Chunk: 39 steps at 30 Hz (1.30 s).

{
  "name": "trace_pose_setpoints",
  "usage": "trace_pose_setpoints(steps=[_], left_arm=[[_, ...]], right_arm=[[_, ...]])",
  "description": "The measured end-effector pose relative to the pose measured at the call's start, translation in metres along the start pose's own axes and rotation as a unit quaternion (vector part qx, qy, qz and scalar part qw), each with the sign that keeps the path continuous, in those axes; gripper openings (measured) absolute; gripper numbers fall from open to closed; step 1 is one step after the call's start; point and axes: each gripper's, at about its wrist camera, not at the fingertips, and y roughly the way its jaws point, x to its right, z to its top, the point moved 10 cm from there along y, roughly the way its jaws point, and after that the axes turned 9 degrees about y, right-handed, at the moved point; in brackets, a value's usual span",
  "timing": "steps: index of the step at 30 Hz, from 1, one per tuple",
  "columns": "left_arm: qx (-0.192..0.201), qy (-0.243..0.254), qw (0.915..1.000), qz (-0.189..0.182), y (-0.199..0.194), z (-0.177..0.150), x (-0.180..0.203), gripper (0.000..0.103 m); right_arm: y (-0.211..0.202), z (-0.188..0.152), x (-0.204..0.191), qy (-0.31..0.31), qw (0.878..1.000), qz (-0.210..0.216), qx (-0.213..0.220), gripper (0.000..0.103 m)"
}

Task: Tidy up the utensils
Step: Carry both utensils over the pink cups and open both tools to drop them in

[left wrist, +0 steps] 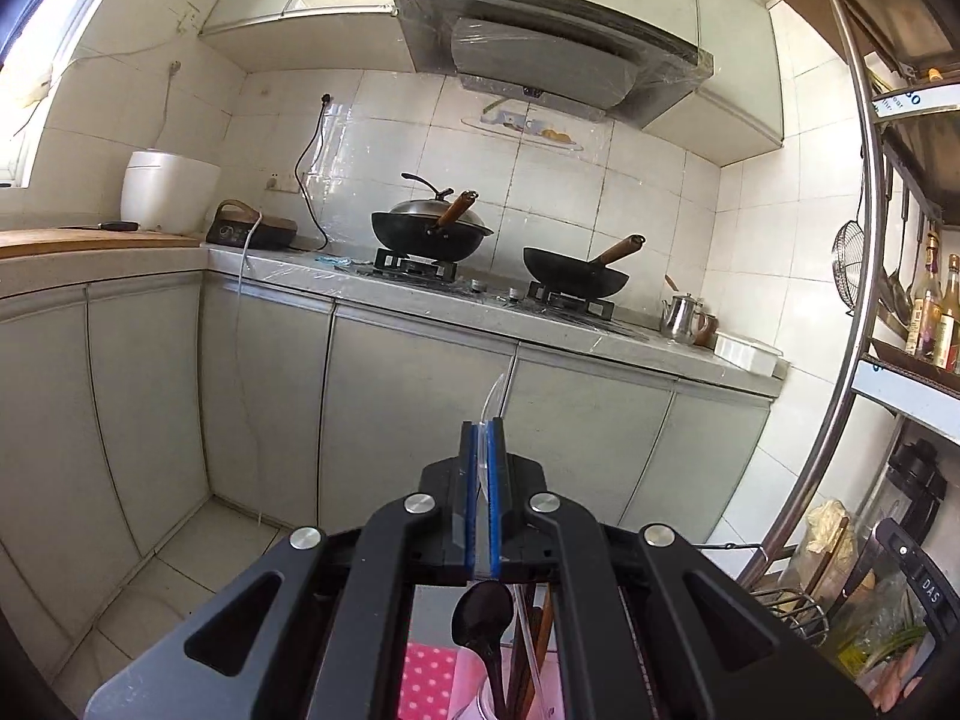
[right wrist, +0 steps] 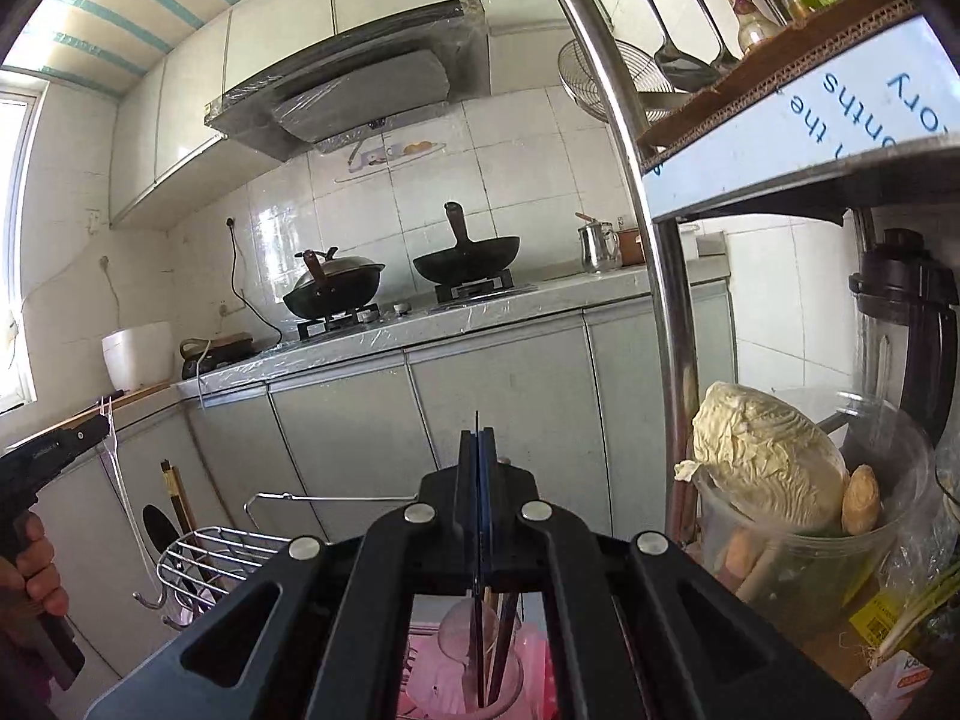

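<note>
While both tongs are loaded, I'd treat this as a carry-and-drop step. Left tongs (left wrist: 485, 427) are clamped shut on a clear plastic utensil (left wrist: 497, 390), probably a spoon; its tip pokes up past the pads, and in the right wrist view the rest hangs down below them. Right tongs (right wrist: 478, 437) are clamped on a thin dark utensil (right wrist: 477, 419); it's seen edge-on, so I can't tell which kind; it runs through the pads and on down under the frame.

Likely target sits directly beneath: a clear glass (right wrist: 456, 630) already holding chopsticks (right wrist: 504, 624), standing on something pink. The left wrist view shows a black spoon (left wrist: 483, 612) upright under its tongs, beside a pink dotted cloth (left wrist: 429, 672); whether that's the same container, can't tell.

How I'd do it:
- one side at a time, since the two tongs are near each other and both utensils are long;
- get the utensil's low end inside the rim before releasing, otherwise it tips out;
- clear plastic is light and flexy, so lower it slowly and don't jam it against the chopsticks;
- the dark one's grip is narrow and may pivot, so keep it hanging plumb;
- mind the wire rack (right wrist: 222, 546) and the steel shelf post (right wrist: 666, 300) either side; the stove surface (left wrist: 420, 294) is well apart and no concern.
</note>
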Motion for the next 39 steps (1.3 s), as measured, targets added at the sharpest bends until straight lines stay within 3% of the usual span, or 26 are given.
trace_pose_setpoints(steps=[5, 16, 26, 34, 39], left_arm=[[0.029, 0.007, 0.9995, 0.012, 0.002, -0.005, -0.001, 0.002], [0.009, 0.052, 0.9985, -0.015, -0.006, -0.046, 0.016, 0.002], [-0.055, 0.026, 0.9970, -0.048, -0.008, -0.097, 0.020, 0.002], [-0.085, -0.042, 0.9925, -0.078, -0.008, -0.097, 0.008, 0.003], [-0.102, -0.039, 0.9902, -0.087, -0.006, -0.100, 0.012, 0.003]], right_arm=[[0.010, -0.021, 0.007, 0.016, 0.999, 0.001, -0.027, 0.001], [0.008, -0.053, 0.022, 0.041, 0.997, -0.007, -0.065, 0.001], [0.008, -0.076, 0.039, 0.083, 0.992, -0.006, -0.099, 0.001], [0.004, -0.065, 0.040, 0.103, 0.990, 0.004, -0.100, 0.001], [0.006, -0.062, 0.034, 0.085, 0.991, 0.001, -0.106, 0.001]])
